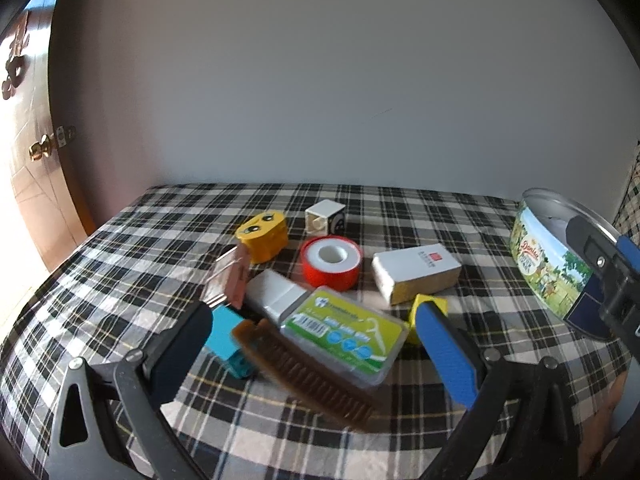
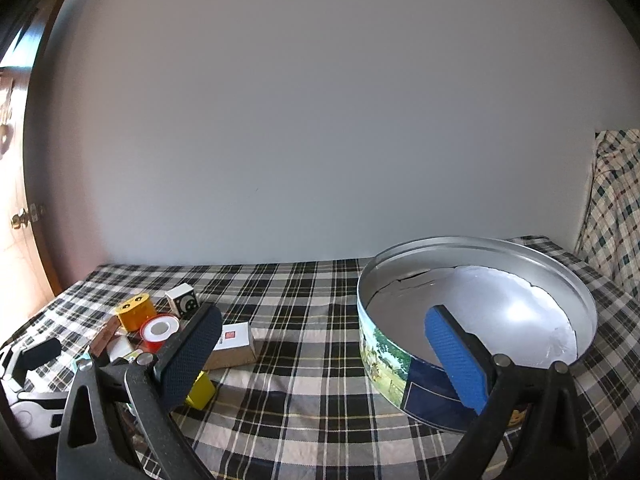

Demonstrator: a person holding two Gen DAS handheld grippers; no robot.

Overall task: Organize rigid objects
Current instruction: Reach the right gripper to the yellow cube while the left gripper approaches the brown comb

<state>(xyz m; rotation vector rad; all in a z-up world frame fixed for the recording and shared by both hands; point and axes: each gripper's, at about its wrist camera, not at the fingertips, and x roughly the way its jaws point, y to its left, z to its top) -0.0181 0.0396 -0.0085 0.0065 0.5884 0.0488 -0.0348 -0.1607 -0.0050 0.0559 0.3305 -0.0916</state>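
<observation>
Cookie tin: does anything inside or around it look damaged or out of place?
The cookie tin holds no objects; its white paper liner looks torn and crumpled along the edge. The small items sit jumbled beside it, the brown comb leaning on the green floss case.

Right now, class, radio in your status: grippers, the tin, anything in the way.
Left gripper open over the brown comb, holding nothing. Right gripper open, empty, at the round tin. Tin holds no objects. Nothing blocking.

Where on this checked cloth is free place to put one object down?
Free cloth lies between the white box and the round tin, and along the wall behind both. The tin itself holds only a white liner. Crowded: the pile around the red tape roll, floss case and brown comb.
</observation>
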